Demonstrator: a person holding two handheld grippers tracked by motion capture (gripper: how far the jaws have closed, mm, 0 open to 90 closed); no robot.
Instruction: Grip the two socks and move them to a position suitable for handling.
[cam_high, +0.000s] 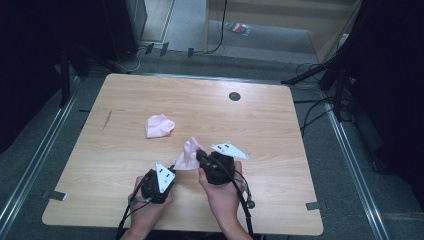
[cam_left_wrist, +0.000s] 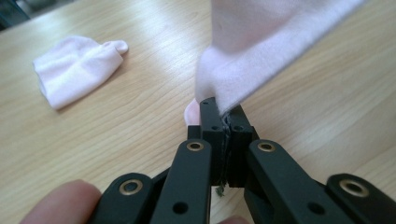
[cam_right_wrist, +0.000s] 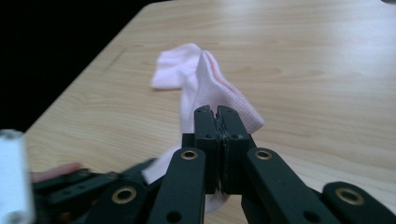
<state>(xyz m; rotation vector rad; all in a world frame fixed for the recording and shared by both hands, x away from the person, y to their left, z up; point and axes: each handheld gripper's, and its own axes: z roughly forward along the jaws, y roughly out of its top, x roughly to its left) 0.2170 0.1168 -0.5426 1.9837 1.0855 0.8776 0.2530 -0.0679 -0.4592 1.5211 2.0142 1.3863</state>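
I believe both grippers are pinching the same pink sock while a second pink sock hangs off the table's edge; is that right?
Not quite. The second pink sock lies flat on the table, well inside its edge, as the high view shows. The rest holds: the left gripper and right gripper both pinch the held pink sock.

Light wood-grain table (cam_high: 150, 95), rounded corners, dark round grommet (cam_high: 234, 96) set into the top near the far edge, right of centre. A short dark mark (cam_high: 107, 119) on the left side of the top. Lying directly on it: one pink sock (cam_high: 159, 125), bunched up, flat on the surface left of centre, well clear of all edges. The same sock shows in the left gripper view at upper left (cam_left_wrist: 77, 67). Table stands on grey floor (cam_high: 75, 100).
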